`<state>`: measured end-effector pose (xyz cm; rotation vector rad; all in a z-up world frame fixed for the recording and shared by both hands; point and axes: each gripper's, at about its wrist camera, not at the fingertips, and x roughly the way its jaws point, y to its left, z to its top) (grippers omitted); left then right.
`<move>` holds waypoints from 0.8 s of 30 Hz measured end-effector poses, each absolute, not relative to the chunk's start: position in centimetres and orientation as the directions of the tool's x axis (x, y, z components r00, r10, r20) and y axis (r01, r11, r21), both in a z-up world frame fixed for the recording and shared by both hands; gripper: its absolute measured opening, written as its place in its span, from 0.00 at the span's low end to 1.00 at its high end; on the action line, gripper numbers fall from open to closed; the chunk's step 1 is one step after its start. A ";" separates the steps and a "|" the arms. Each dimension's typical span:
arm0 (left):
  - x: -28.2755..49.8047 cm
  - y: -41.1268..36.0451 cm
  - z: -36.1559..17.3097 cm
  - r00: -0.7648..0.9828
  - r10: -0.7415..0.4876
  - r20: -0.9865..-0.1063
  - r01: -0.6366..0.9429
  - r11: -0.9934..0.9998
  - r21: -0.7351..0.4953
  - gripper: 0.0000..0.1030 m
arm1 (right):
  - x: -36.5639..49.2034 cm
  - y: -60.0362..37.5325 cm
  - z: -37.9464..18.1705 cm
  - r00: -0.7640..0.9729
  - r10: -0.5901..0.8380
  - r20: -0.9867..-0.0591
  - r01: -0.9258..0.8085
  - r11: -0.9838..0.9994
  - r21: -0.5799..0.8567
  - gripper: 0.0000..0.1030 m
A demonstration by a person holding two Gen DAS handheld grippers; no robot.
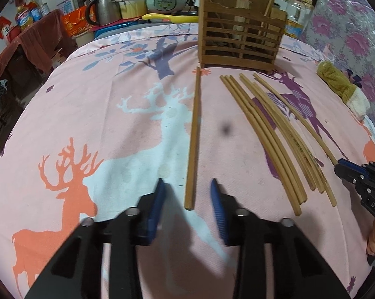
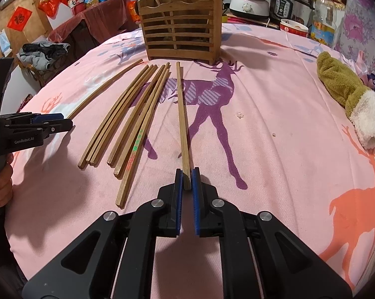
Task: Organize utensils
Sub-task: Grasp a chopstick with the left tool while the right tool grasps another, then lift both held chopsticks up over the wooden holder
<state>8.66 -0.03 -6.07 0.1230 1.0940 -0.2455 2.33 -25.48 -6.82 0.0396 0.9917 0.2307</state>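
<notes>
Pink deer cloth point(image 2: 274, 129), wooden chopsticks point(image 2: 127, 124) (slightly bowed)

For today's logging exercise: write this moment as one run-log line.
left gripper: open around lone chopstick | right gripper: shut on outer chopstick | loose chopsticks: on sheet | wooden holder: upright

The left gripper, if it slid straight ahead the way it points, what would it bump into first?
Probably the lone chopstick, lying between the open fingers of the left gripper. Beyond that stands the wooden holder, though depth is hard to judge.
</notes>
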 end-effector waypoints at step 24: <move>8.0 0.3 -1.4 0.553 -0.192 -0.811 0.248 0.967 -0.060 0.06 | 0.7 -26.9 -2.5 0.704 0.208 -0.679 -0.159 0.978 0.135 0.06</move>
